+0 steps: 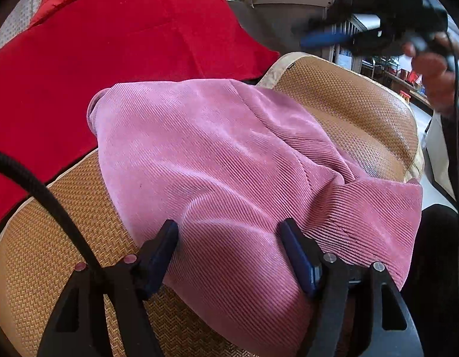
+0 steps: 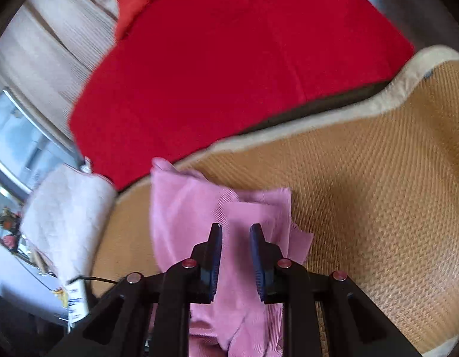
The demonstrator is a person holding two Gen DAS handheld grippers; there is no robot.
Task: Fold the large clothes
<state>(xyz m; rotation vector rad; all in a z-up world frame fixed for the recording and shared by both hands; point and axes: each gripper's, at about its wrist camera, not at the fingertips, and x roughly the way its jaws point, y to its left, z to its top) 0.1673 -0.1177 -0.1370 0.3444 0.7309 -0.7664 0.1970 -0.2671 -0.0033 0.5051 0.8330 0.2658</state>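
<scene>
A pink ribbed garment (image 1: 229,160) lies folded on a woven tan mat (image 1: 363,113). My left gripper (image 1: 229,232) stands open low over the garment's near edge, its blue fingers (image 1: 162,253) wide apart, and a bulge of pink cloth lies between them without being pinched. In the left wrist view my right gripper (image 1: 327,38) hangs in the air at the upper right, blurred, in a person's hand (image 1: 434,74), with no cloth on it. In its own view the right gripper (image 2: 236,229) is above the pink garment (image 2: 193,208), the jaws a narrow gap apart with nothing gripped.
A red cloth (image 1: 116,59) covers the surface beyond the tan mat (image 2: 378,193). A white towel (image 2: 69,217) lies at the mat's left end. Shelves and furniture (image 1: 289,9) stand behind. A black cable (image 1: 36,190) crosses the lower left of the left wrist view.
</scene>
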